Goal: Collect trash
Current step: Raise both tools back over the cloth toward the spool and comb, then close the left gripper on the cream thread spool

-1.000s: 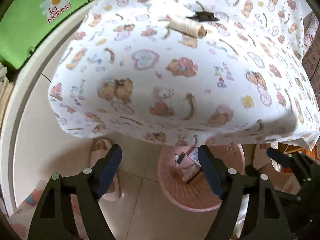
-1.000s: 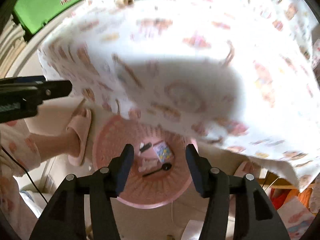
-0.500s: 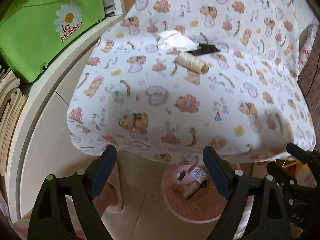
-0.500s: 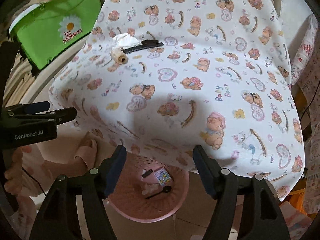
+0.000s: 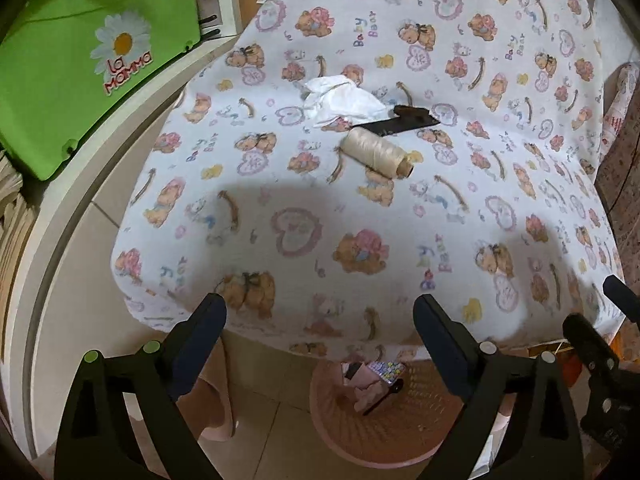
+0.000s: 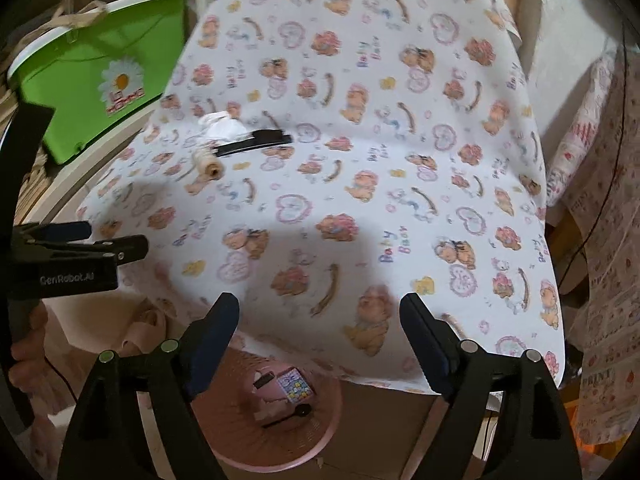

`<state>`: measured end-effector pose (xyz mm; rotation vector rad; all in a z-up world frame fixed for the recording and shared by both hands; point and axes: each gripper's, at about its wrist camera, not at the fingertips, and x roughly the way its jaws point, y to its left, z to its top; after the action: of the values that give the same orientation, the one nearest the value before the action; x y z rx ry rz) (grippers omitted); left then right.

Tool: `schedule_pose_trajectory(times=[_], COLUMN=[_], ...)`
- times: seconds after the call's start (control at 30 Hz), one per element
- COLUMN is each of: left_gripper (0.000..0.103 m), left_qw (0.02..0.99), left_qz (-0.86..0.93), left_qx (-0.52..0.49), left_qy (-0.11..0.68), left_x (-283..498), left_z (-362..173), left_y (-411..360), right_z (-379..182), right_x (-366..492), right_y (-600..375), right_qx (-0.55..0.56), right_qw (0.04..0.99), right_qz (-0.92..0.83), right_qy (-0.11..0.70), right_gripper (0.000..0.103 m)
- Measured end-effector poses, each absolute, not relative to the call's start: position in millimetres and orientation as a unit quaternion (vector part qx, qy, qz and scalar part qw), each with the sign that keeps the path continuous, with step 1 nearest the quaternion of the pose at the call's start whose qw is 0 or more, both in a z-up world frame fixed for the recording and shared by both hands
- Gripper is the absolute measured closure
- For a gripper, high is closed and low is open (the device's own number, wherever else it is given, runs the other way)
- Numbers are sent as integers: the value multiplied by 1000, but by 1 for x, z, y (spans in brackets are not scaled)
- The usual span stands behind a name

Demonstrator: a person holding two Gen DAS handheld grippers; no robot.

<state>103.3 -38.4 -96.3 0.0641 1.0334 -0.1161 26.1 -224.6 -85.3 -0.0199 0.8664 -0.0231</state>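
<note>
A crumpled white tissue [image 5: 340,100] [image 6: 222,128], a flat black strip [image 5: 404,120] [image 6: 256,142] and a cream spool of thread [image 5: 376,152] [image 6: 206,166] lie together on the bear-print tablecloth [image 5: 360,220] [image 6: 360,180]. Below the table's near edge a pink basket [image 5: 384,416] [image 6: 280,420] on the floor holds a small patterned packet, scraps and a dark spoon. My left gripper [image 5: 320,320] hangs over the near edge, jaws opening, nothing between them. My right gripper [image 6: 320,320] is likewise opening and empty, above the basket.
A green tub [image 5: 80,60] [image 6: 100,80] with a daisy label stands on a white shelf at the left. A person's slippered foot [image 5: 212,408] is on the tiled floor beside the basket. Printed fabric [image 6: 600,240] hangs at the right. The left gripper [image 6: 72,256] shows at the left of the right wrist view.
Both grippers rose from just over the basket, so more of the tabletop shows and the tissue, strip and spool come into view. Both pairs of jaws spread wider.
</note>
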Motion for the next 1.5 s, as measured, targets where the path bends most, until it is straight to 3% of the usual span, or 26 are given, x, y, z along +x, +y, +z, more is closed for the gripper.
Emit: schedule_pose_trajectory(times=[0.4,0.47,0.77,0.93,1.03,1.13,1.33,1.5], left_gripper=[6,2,1,1,1,1,5,26], left_qw=[927,924,917,906,894,880,865,850], left_qz=[-49,-66,-81,-59,-50,-57,-86,-86], left_qx=[11,-8,50,78,48,-12,-24,-25], left_qy=[373,376,388,413,442,471,493,519], left_x=[112,118,155,166,177,193,211,220], left_z=[-53,-45,-9,-39,-63,-73,-80,-87], left_y=[-39,-38,-60,-69,-61,-53,-65,-80], right_z=[-53,-50,-18,-12,-25,-35,-35,-36], right_x=[38,42,82,99,106,116,129,138], right_y=[-245,-247,-256,-268,-274,-276,-284,-294], right_qx=[-22,-22,-46,-29,-21,-10,-18,3], right_qw=[928,929,933,940,938,929,931,927], right_qz=[-54,-55,-43,-43,-54,-47,-65,-65], right_qy=[368,366,355,337,341,367,360,369], right_gripper=[15,14,14,8,2,2,2,2])
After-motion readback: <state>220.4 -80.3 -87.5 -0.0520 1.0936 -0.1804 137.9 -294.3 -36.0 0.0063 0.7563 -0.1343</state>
